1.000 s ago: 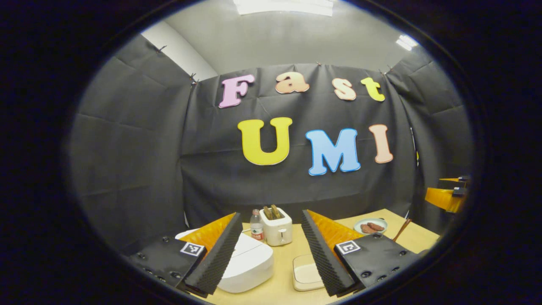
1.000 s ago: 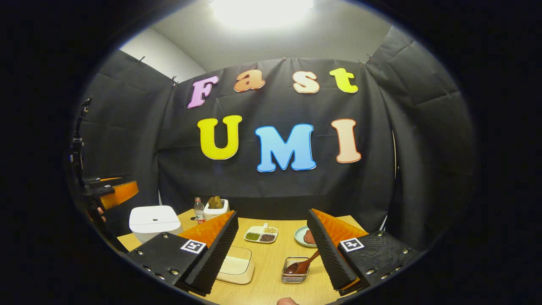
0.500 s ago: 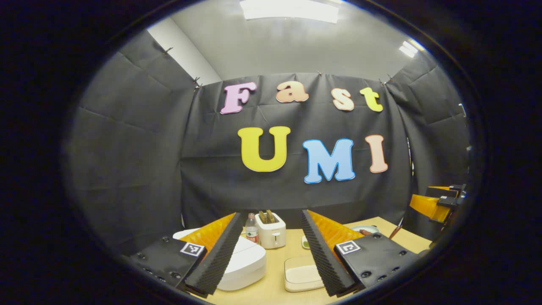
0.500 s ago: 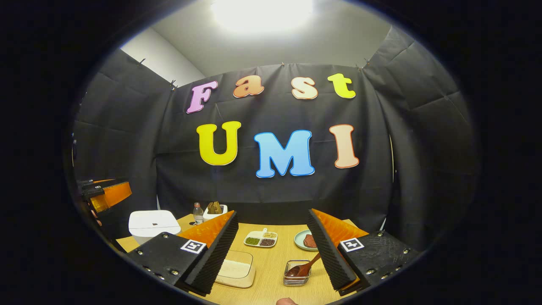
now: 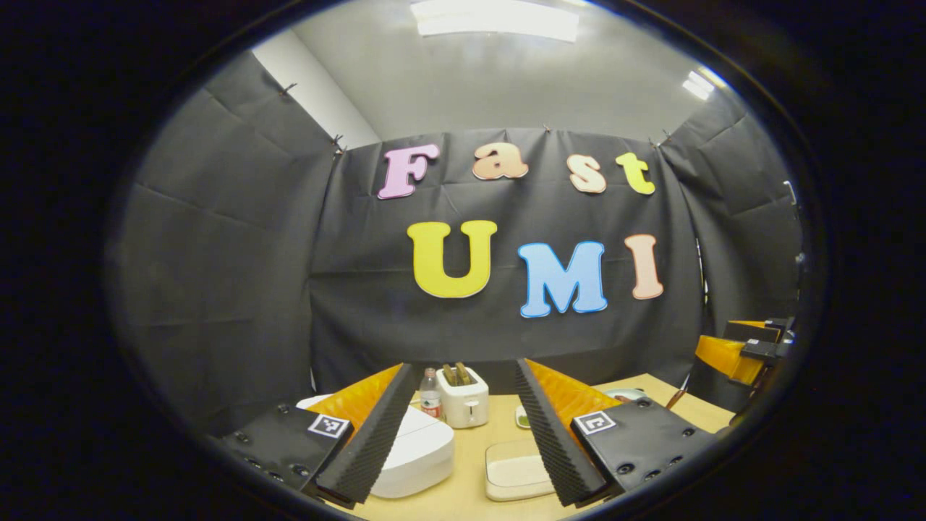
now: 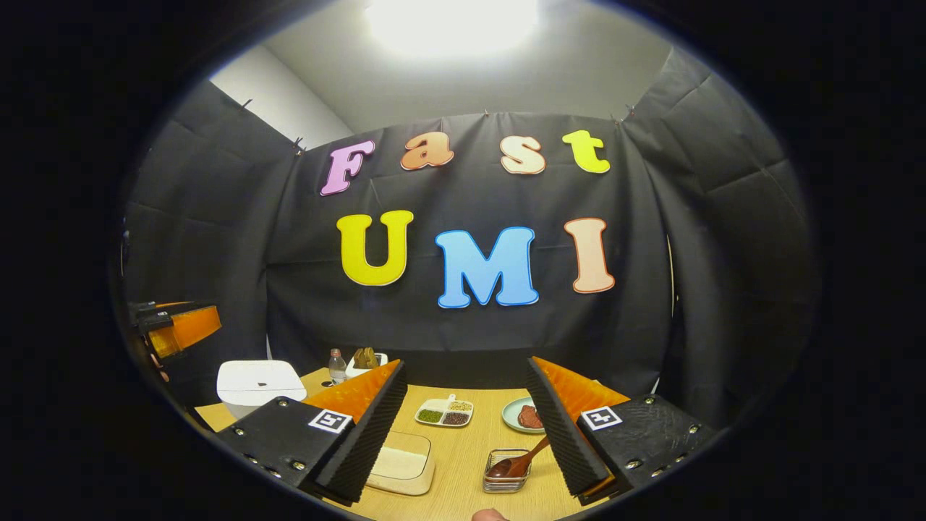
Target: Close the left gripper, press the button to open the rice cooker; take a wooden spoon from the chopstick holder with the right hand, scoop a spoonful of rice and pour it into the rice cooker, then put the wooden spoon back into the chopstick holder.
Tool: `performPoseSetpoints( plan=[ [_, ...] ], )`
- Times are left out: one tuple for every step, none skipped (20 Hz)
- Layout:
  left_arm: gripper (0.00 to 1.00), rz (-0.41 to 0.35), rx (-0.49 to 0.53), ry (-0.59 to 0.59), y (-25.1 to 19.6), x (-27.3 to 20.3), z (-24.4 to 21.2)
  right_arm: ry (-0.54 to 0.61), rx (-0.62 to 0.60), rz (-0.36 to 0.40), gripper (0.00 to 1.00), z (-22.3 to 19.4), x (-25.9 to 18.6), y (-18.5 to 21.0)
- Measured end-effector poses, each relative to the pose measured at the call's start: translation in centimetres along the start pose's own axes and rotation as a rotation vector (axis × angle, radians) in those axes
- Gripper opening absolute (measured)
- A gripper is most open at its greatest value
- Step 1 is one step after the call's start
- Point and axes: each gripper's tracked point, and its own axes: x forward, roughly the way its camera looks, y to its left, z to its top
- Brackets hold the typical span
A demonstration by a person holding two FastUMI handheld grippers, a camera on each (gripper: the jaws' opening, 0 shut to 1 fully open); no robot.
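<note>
Left gripper point(image 5: 463, 427) is hanging wide open above the tabletop point(image 5: 474, 499), with the closed rice cooker point(image 5: 423, 456) sitting low-left of it; right gripper point(image 6: 466, 427) is gaping too, wooden spoon point(image 6: 515, 462) just below.

You are working in a staged recording booth, not a real kitchen. Black cloth point(image 6: 217, 239), creased and clipped along its top edge, hangs as three walls around you, and above it you see a plain white ceiling with a bright light panel point(image 5: 495, 16). Inside stands one pale wooden table point(image 6: 463, 441) dressed with kitchen things: a closed white rice cooker point(image 6: 259, 381), a small white toaster point(image 5: 463, 396) holding bread slices, a clear plastic water bottle point(image 5: 430, 394), a white divided dish of coloured beans point(image 6: 444, 412), a pale green plate with brown food point(image 6: 524, 415), a shallow box of white rice point(image 6: 401, 463) and a wire holder with a brown wooden spoon point(image 6: 512, 464).
</note>
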Motion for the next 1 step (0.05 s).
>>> performPoseSetpoints(
  plan=[
    [0.99,0.001,-0.001,-0.001,0.06,0.02,0.10,-0.003,0.001,-0.001,0.99,0.06,0.06,0.01]
  ],
)
